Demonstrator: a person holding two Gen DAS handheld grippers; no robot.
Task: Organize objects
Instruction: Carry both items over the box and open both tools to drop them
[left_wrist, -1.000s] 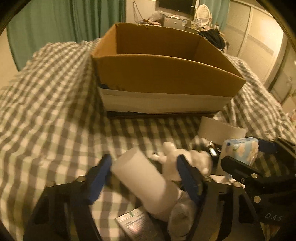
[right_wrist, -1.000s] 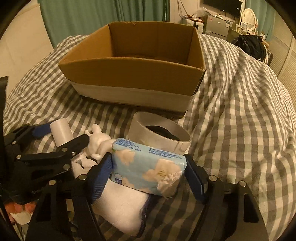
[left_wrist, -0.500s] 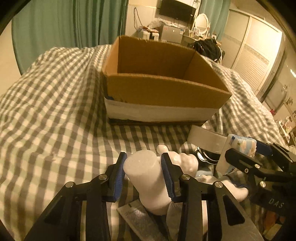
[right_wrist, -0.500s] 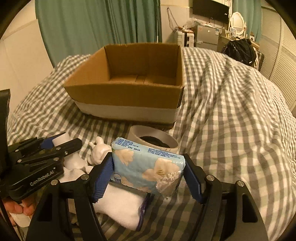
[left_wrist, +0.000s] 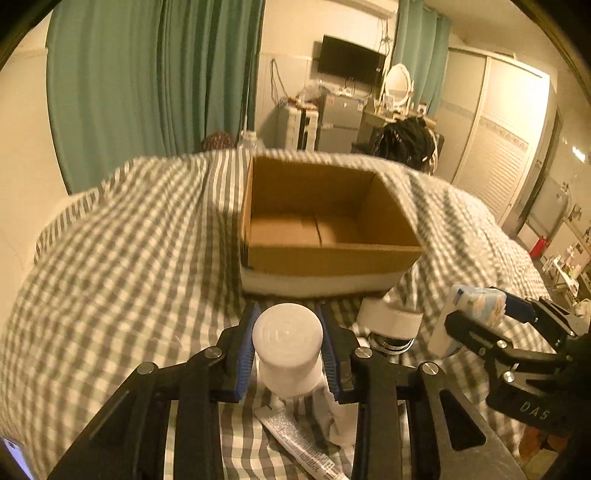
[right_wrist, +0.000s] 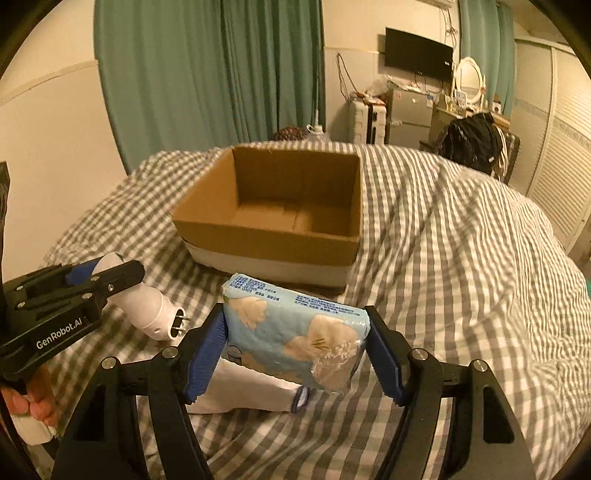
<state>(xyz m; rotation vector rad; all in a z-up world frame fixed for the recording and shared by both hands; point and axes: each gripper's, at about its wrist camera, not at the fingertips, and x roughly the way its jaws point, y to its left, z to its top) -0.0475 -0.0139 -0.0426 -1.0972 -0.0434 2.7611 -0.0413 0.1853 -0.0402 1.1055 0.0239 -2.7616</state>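
A white plug adapter (left_wrist: 287, 349) is clamped by the left gripper (left_wrist: 288, 350), whose fingers have just been closing – a tissue pack (right_wrist: 295, 332) is gripped in the wider right gripper (right_wrist: 295, 350), both before the cardboard box (right_wrist: 273, 218) on the bed (right_wrist: 461, 277).

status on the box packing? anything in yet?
Nothing in yet: the cardboard box is empty. In hand: the left claw, whose jaws have just been closing, grips a white plug-in device; the right claw is shut on a tissue pack. Both are lifted off the checked bedspread. Left on the bed: tape roll, tube, white sock.
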